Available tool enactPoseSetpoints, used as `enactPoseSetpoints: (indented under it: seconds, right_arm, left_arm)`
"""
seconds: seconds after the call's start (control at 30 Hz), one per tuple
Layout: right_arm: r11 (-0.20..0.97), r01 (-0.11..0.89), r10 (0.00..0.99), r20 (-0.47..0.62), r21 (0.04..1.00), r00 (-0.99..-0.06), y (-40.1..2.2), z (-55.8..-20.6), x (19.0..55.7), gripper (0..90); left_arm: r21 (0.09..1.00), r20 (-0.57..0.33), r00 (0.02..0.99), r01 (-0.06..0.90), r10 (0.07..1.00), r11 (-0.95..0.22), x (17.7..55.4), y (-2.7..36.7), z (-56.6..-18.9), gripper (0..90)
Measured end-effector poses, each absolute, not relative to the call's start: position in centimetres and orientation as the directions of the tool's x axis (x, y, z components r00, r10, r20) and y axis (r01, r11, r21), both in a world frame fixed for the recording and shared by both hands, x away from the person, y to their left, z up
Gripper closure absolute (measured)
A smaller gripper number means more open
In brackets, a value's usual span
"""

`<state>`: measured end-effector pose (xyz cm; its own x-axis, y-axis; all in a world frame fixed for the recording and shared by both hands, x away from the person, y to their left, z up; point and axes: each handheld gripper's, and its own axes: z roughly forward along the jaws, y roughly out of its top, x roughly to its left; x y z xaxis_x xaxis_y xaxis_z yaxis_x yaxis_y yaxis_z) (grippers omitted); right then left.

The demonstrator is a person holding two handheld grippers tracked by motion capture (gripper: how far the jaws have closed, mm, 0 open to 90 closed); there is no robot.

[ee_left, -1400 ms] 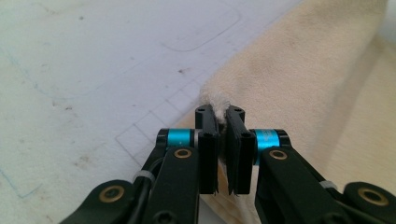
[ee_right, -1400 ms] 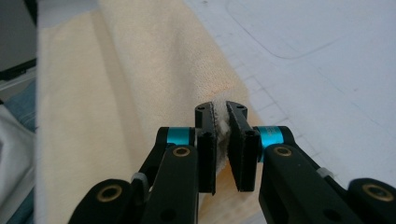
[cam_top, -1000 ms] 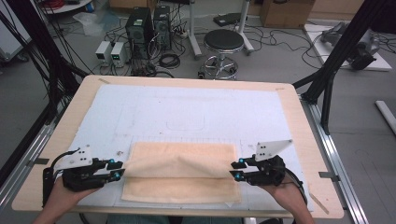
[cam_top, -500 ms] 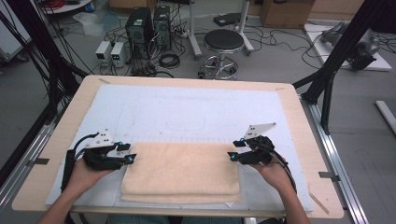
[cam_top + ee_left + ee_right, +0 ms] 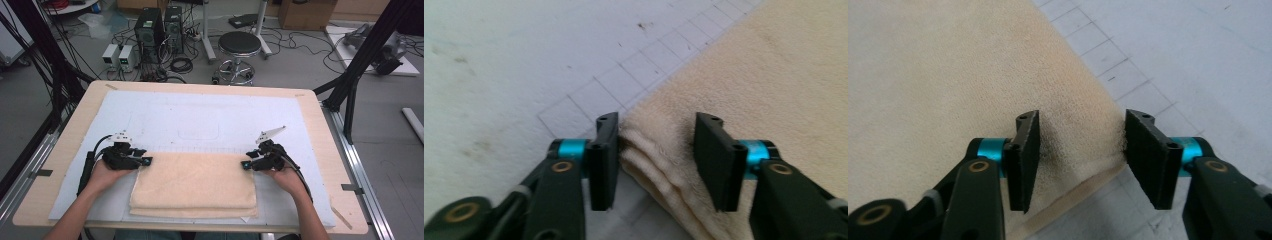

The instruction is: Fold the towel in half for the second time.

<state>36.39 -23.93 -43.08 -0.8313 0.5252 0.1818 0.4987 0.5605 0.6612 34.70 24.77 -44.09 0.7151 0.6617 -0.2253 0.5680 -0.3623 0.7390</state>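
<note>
A: How far along is the fold?

B: The towel (image 5: 195, 185) lies folded at the table's (image 5: 320, 125) near edge. The left gripper (image 5: 145, 161) and right gripper (image 5: 246, 164), jaws just closing, straddle its 2 far corners, unclamped; another fold looks left.

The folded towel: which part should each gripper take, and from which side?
Judging by its pose, the two far corners. The folded towel lies flat, its stacked layers exposed at the side edges, so the left gripper and right gripper best come in low from outside, jaws open astride each corner.
</note>
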Motion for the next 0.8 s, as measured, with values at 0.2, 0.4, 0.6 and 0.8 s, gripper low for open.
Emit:
enactPoseSetpoints:
  seconds: [0.2, 0.4, 0.6, 0.8]
  right_arm:
    - [0.573, 0.496, 0.484, 0.218, 0.652, -0.847, -23.7, -43.0, 36.2, 74.9]
    - [0.536, 0.471, 0.509, 0.177, 0.701, -0.842, -24.1, -40.7, 37.2, 77.6]
    - [0.522, 0.449, 0.58, 0.084, 0.725, -0.81, -23.5, -39.0, 41.2, 77.3]
    - [0.532, 0.451, 0.619, 0.034, 0.716, -0.785, -22.5, -38.3, 44.7, 77.0]
  left_arm:
    - [0.744, -0.218, 0.716, 0.562, 0.663, -0.362, 34.5, 24.7, -43.8, 76.0]
    - [0.807, -0.144, 0.658, 0.51, 0.739, -0.297, 36.1, 24.2, -42.1, 80.1]
    - [0.805, -0.088, 0.618, 0.506, 0.781, -0.309, 39.7, 23.4, -40.7, 79.9]
    - [0.805, -0.066, 0.564, 0.518, 0.823, -0.291, 43.5, 22.8, -39.6, 79.9]
